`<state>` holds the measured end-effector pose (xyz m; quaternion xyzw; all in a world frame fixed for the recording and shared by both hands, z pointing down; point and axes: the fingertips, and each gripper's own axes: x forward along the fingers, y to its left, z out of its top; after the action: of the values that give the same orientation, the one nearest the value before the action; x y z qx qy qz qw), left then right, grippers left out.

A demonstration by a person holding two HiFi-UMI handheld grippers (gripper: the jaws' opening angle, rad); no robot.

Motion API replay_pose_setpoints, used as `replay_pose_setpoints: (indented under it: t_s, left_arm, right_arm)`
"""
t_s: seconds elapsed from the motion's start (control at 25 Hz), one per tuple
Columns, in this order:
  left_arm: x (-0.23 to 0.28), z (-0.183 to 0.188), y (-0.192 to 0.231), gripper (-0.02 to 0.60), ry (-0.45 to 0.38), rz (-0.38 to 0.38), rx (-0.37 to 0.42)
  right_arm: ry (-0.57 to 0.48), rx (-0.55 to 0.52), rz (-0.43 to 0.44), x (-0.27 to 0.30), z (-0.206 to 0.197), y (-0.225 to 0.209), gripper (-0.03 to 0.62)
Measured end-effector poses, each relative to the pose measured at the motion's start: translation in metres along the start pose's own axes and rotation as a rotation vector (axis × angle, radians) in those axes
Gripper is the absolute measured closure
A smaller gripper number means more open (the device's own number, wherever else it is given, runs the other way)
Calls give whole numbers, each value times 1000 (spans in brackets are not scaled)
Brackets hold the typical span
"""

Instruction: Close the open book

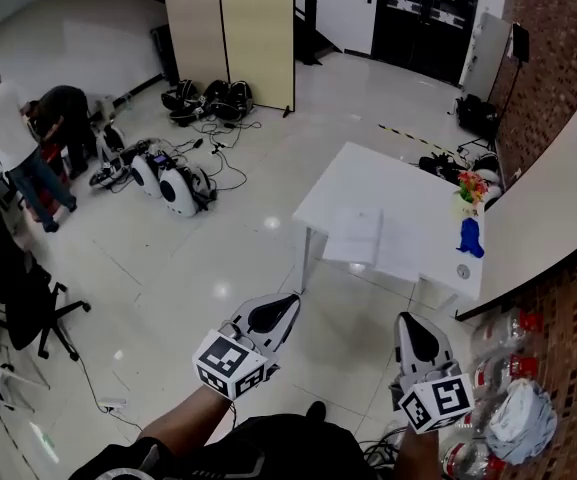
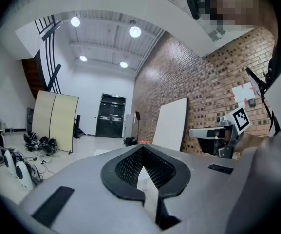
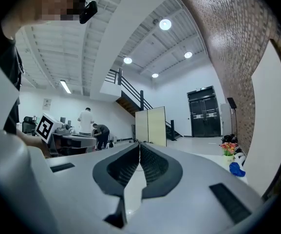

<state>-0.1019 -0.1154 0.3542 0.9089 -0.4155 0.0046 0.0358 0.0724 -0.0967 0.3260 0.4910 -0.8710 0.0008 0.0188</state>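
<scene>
On the white table (image 1: pixel 368 173), well ahead of both grippers: book (image 1: pixel 366 238), lying open and untouched, with flowers (image 1: pixel 471 186) near its right. Left gripper (image 1: pixel 273 313) and right gripper (image 1: pixel 416 336): jaws pressed together, nothing between them, well apart from the book. Closing apparently not begun; the approach and the fold are both left to do.

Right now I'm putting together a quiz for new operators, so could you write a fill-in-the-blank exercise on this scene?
1. The book lies ____ on the white table.
2. The left gripper and the right gripper both have their jaws ____.
3. Both grippers are held short of the table, over the ____.
4. The object beside the flowers is ____ in colour.
Missing words: open; shut; floor; blue.
</scene>
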Motion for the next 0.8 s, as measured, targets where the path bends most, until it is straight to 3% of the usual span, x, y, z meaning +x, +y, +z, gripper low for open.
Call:
replay_pose_setpoints:
  t_s: [0.44, 0.64, 0.8]
  left_arm:
    - [81, 3, 34, 586, 28, 63, 10]
    - [116, -10, 68, 586, 36, 19, -2]
    - [144, -13, 112, 586, 31, -16, -6]
  right_arm:
    - [-16, 21, 54, 64, -3, -73, 592]
    - [-32, -15, 63, 106, -2, -84, 591]
    - [-9, -22, 16, 155, -6, -95, 592]
